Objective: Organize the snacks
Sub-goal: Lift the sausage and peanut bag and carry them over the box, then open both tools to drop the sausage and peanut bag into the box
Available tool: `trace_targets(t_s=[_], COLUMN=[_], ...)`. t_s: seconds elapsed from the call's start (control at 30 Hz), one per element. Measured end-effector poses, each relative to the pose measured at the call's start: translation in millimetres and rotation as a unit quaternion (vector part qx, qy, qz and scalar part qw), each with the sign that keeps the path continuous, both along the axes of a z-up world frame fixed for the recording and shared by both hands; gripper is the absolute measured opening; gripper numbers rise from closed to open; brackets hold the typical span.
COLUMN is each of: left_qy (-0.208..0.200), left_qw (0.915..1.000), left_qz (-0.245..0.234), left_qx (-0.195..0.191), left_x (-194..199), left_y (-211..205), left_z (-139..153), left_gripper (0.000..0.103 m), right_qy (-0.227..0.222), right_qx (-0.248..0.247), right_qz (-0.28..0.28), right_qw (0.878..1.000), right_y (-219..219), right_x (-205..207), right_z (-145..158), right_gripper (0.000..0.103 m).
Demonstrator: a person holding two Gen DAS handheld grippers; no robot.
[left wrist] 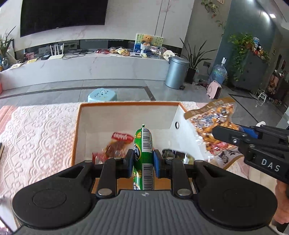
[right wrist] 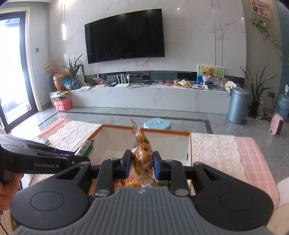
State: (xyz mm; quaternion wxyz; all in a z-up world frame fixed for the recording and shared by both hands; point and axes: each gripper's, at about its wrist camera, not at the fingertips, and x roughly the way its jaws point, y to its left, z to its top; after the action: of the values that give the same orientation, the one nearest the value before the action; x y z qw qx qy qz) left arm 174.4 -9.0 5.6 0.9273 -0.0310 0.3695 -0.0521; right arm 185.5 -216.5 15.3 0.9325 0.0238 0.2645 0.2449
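Snacks mid-carry over the box (left wrist: 77,130): left gripper (left wrist: 141,160) clamps a green sausage (left wrist: 144,144), right gripper (right wrist: 141,162) pinches an orange snack bag (right wrist: 142,150); next I'd guess lower and release both inside

Mounted close behind each gripper, looking forward and down; sharing the orange-rimmed box (left wrist: 77,126) (right wrist: 162,131), television (left wrist: 63,14) (right wrist: 126,34) and far wall.

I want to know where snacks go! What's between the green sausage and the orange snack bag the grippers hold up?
Mostly the box's white right wall, seen in the left wrist view; the green sausage hangs over the box, the orange snack bag beyond that wall.
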Motion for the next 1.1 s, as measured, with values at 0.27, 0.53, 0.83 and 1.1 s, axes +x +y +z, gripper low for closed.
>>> trace_targets(t_s=[0.27,0.53,0.83,1.1], left_qy=[0.004,0.064,0.103,0.129], left_qw=[0.9999,0.9978,0.9942,0.9906], left_qz=[-0.011,-0.009,-0.002,-0.001], left_qx=[-0.002,0.014,0.032,0.044], left_x=[42.2,89.4,119.5,135.3], left_y=[2.1,1.0,0.3,1.4], left_z=[-6.6,-43.3,-72.8,-84.7], left_gripper=[0.024,0.024,0.024,0.024], right_qy=[-0.005,0.004,0.010,0.038], right_qx=[-0.029,-0.108,-0.215,-0.278], right_qz=[0.014,0.029,0.038,0.052], right_qw=[0.999,0.994,0.976,0.958], right_y=[25.4,52.4,80.6,96.7], right_x=[46.4,92.4,128.5,149.1], right_z=[-9.4,-51.4,-84.5,-112.7], right_gripper=[0.022,0.022,0.022,0.022])
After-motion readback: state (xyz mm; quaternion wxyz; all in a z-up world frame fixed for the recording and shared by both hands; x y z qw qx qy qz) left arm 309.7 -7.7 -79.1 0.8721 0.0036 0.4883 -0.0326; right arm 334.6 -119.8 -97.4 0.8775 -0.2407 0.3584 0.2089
